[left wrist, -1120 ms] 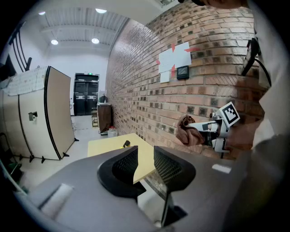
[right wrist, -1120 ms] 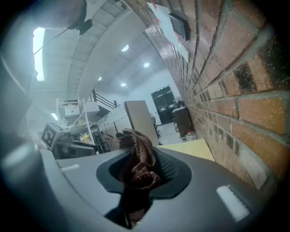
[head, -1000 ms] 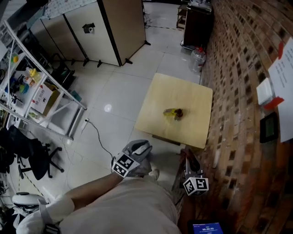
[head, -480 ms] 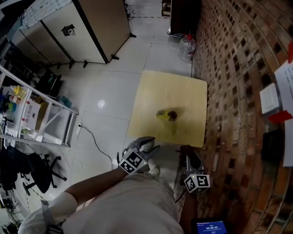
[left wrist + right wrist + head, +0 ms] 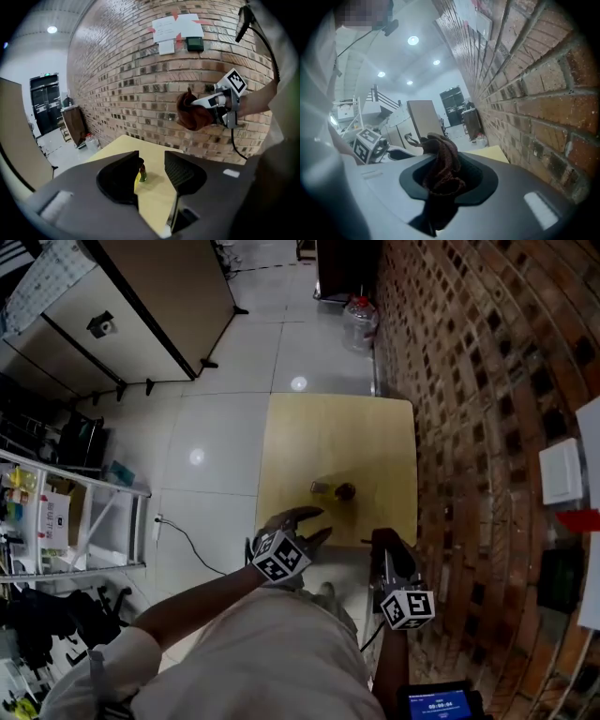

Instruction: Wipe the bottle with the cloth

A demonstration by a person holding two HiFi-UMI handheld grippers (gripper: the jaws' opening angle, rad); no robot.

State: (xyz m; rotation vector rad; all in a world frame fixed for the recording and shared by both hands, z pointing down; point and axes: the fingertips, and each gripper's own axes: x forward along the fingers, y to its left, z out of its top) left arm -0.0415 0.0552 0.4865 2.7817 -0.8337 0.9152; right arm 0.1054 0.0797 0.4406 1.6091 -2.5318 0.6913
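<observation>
White glossy tiled floor (image 5: 216,427) fills the left, with a grey metal shelving rack (image 5: 84,512) at its edge. Next comes the left gripper (image 5: 305,524), grey plastic with a marker cube, hanging at the near edge of the pale yellow square wooden table (image 5: 375,437). Its jaws have just been opening and stand partly spread, with nothing between them. Ahead of it, seen through that gap and well apart, the small dark-capped bottle (image 5: 141,173) stands on the table, with what looks like a yellow-green label. Further right, the right gripper (image 5: 445,180) pinches a crumpled dark red-brown cloth (image 5: 443,154), which bunches up above its jaws. Red brick wall (image 5: 487,381) runs close beside that gripper
</observation>
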